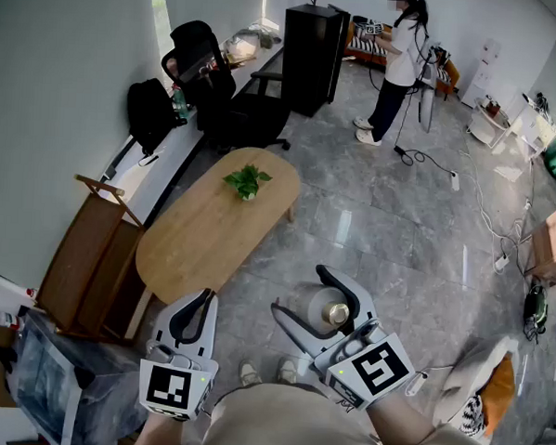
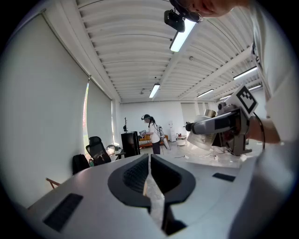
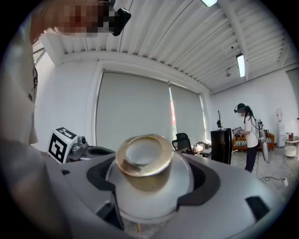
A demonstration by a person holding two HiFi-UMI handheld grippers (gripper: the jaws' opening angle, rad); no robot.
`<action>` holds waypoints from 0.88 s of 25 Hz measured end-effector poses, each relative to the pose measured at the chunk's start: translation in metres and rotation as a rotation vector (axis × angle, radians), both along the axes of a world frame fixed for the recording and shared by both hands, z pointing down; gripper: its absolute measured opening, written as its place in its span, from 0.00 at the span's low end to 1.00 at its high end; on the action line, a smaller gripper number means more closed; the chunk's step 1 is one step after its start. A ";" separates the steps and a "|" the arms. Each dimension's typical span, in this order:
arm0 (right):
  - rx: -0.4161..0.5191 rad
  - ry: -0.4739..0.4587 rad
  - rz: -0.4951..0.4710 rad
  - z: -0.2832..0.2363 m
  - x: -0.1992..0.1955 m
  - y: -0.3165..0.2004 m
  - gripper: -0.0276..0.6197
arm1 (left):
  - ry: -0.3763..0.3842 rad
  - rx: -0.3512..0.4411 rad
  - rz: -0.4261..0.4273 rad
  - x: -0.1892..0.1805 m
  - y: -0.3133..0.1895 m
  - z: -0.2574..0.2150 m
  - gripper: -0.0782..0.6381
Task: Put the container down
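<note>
A white rounded container [image 1: 322, 309] with a gold ring [image 3: 143, 156] at its end sits between the jaws of my right gripper [image 1: 304, 295], held in the air above the grey tile floor. In the right gripper view the container [image 3: 149, 191] fills the space between both jaws, which press on its sides. My left gripper [image 1: 202, 302] is lower left of it, near my body, with its jaws together and nothing in them [image 2: 149, 161]. From the left gripper view, the right gripper [image 2: 219, 124] and the container [image 2: 204, 140] show at the upper right.
An oval wooden table [image 1: 203, 232] with a small green plant [image 1: 248, 181] stands ahead of my left gripper. A wooden rack [image 1: 88, 265] stands at the left. A black office chair [image 1: 201, 62], a black cabinet [image 1: 313, 57] and a standing person [image 1: 396, 65] are farther off.
</note>
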State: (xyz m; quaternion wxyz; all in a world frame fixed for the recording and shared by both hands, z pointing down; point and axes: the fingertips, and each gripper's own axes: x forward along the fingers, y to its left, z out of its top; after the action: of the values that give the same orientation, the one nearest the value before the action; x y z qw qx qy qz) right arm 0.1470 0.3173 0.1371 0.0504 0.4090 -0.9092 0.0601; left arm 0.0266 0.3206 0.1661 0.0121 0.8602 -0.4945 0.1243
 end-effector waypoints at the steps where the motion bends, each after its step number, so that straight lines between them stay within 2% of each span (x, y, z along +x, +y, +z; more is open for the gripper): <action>1: 0.002 -0.006 -0.002 0.000 -0.001 -0.001 0.57 | 0.000 0.004 -0.002 -0.001 0.000 0.000 0.13; 15: -0.008 -0.009 -0.015 0.003 0.014 -0.001 0.57 | -0.025 -0.001 0.001 0.017 0.000 0.008 0.13; 19: -0.012 -0.012 -0.022 0.005 0.026 -0.002 0.57 | 0.005 -0.007 0.008 0.030 0.001 0.006 0.13; 22: -0.017 -0.015 -0.035 0.007 0.034 -0.002 0.57 | -0.007 -0.002 -0.005 0.038 0.001 0.005 0.13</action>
State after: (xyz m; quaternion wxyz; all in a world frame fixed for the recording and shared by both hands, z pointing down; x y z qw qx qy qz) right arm 0.1811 0.3154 0.1440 0.0479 0.3920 -0.9160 0.0701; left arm 0.0646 0.3214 0.1710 0.0118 0.8584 -0.4967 0.1277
